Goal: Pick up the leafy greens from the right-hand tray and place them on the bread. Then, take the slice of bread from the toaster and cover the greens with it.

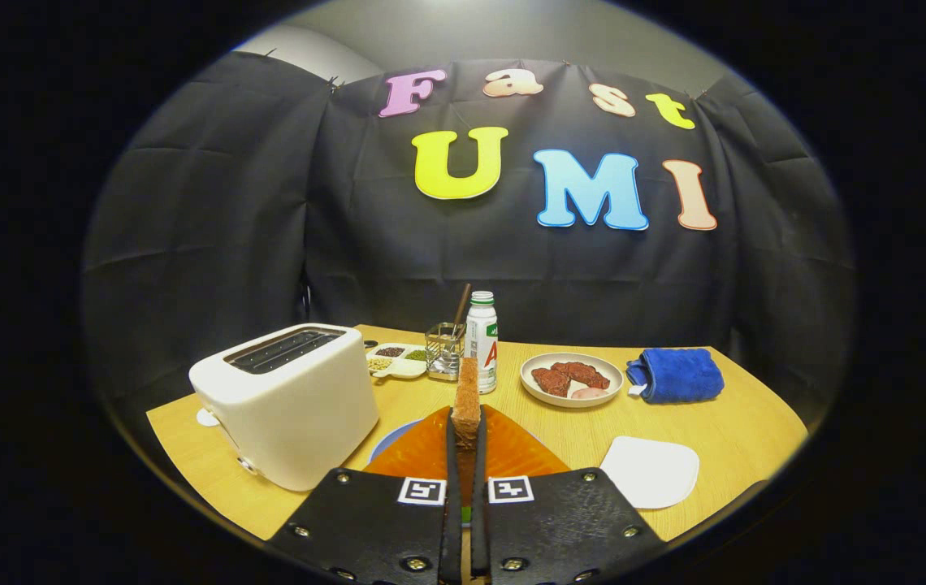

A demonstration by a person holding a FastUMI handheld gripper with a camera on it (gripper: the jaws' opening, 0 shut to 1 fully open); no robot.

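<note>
Pinching a slice of bread (467, 402) edge-up, the gripper (464, 455) has its jaws nearly closed on it, level above an orange plate (422, 451). Left stands the white toaster (288, 402) on the wooden surface (723, 422); beyond the bread a bottle (482, 329) whose label is unreadable; rightward a dish of meat (571, 379), a blue towel (677, 374), and a white tray (650, 471).

The gripper (466, 439) pinches an upright slice of bread (467, 398) edge-on between its fingers, above the plate (430, 451). The toaster (288, 402) stands left of the plate, and the tray (650, 471) lies right of it. Behind, a bottle (482, 331) stands between a compartment dish (395, 360) and a bowl (571, 379), with a cloth (677, 374) farthest right.
</note>
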